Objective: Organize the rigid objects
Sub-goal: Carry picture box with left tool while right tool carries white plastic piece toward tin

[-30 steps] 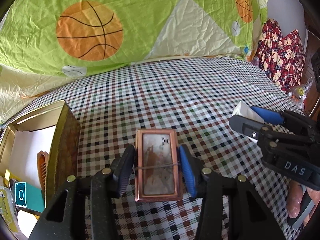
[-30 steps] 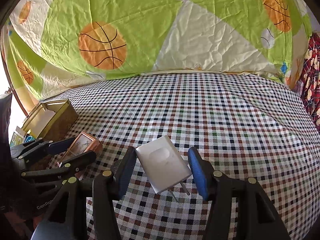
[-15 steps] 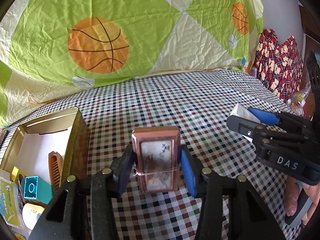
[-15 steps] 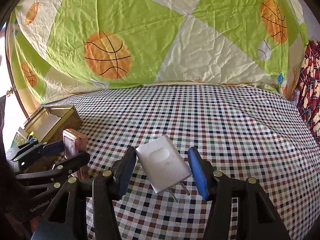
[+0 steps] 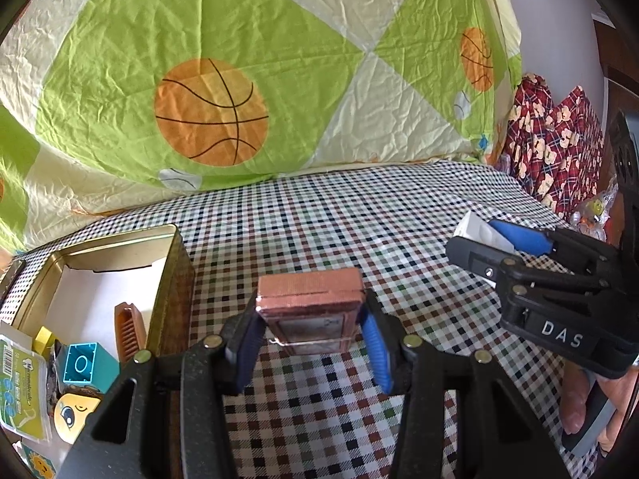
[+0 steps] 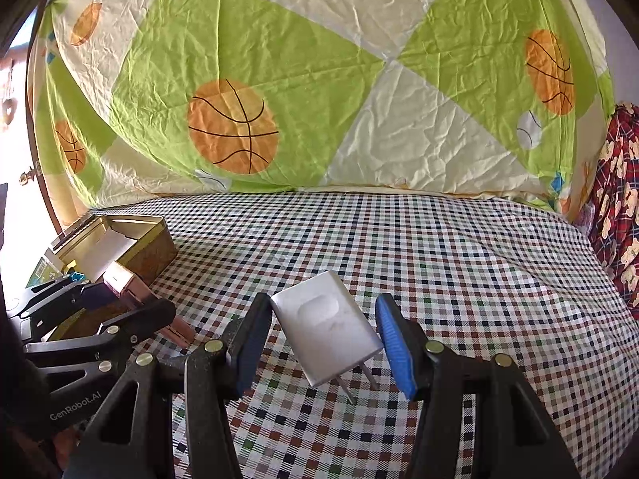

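Two claws, one copper box [image 5: 309, 299], one white charger [image 6: 331, 331], one open tin [image 5: 175, 279].

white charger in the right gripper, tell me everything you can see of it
The white charger is a flat, smooth, plastic-looking block with rounded corners and a shallow oval dent in its face. Two metal prongs stick out of its lower end. It hangs tilted above the checked cloth, clamped by its sides in the right gripper.

A wrinkled green-and-cream quilt printed with orange basketballs [image 6: 319, 92] rises behind the small-checked multicolour bedsheet [image 6: 439, 263], with red plaid bear-print pillows [image 5: 555, 151] at its right.
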